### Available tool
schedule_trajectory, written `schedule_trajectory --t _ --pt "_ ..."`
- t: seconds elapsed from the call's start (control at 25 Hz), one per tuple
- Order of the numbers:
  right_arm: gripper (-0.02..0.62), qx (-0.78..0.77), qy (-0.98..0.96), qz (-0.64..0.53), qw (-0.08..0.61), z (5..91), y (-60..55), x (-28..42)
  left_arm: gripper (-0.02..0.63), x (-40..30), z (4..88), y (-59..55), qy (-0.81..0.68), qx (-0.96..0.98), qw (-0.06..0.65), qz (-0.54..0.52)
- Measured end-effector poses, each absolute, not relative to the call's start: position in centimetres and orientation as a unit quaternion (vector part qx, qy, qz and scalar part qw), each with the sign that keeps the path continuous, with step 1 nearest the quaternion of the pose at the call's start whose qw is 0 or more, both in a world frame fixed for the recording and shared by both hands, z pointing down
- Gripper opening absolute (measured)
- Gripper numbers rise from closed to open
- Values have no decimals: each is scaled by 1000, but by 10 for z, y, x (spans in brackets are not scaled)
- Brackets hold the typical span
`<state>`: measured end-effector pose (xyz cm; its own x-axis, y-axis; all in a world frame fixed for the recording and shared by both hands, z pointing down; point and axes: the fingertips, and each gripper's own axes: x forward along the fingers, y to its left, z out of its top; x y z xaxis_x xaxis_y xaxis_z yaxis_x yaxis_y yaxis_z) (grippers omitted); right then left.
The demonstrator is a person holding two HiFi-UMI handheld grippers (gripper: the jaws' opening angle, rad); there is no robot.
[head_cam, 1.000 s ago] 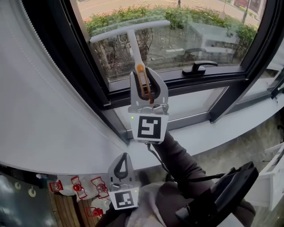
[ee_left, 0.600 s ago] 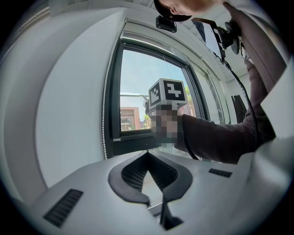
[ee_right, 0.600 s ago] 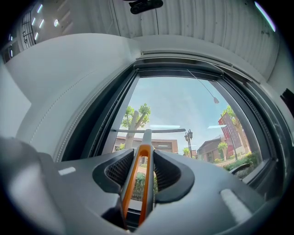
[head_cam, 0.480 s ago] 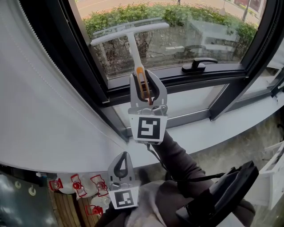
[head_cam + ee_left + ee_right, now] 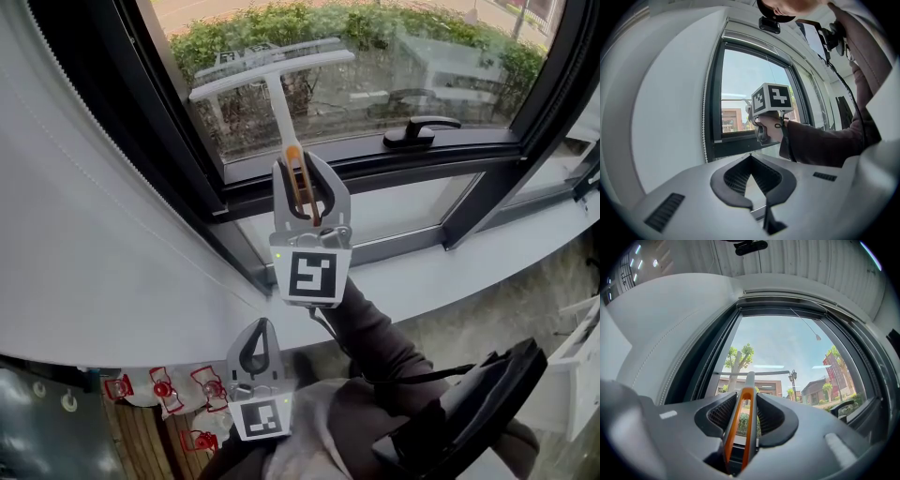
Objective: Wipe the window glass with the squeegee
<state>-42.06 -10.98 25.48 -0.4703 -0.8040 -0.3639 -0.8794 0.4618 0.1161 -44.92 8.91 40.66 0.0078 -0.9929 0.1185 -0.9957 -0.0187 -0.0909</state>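
— One blade on the pane: the right claw (image 5: 302,169) pinches the squeegee (image 5: 272,70) by its orange handle, blade high on the window glass (image 5: 422,56), left side.
— Progress?
— Early, I'd judge (no wiped streaks show); the right stretch looks untouched. Left claw (image 5: 260,328) hangs low, pressed together, empty.

Right tool (image 5: 302,164) clamped, left tool (image 5: 261,326) closed
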Motion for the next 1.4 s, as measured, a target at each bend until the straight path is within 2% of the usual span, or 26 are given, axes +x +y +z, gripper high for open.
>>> schedule_trajectory --t 1.4 --pt "131 -494 856 115 99 306 -106 -419 0 -445 414 87 -697 712 15 85"
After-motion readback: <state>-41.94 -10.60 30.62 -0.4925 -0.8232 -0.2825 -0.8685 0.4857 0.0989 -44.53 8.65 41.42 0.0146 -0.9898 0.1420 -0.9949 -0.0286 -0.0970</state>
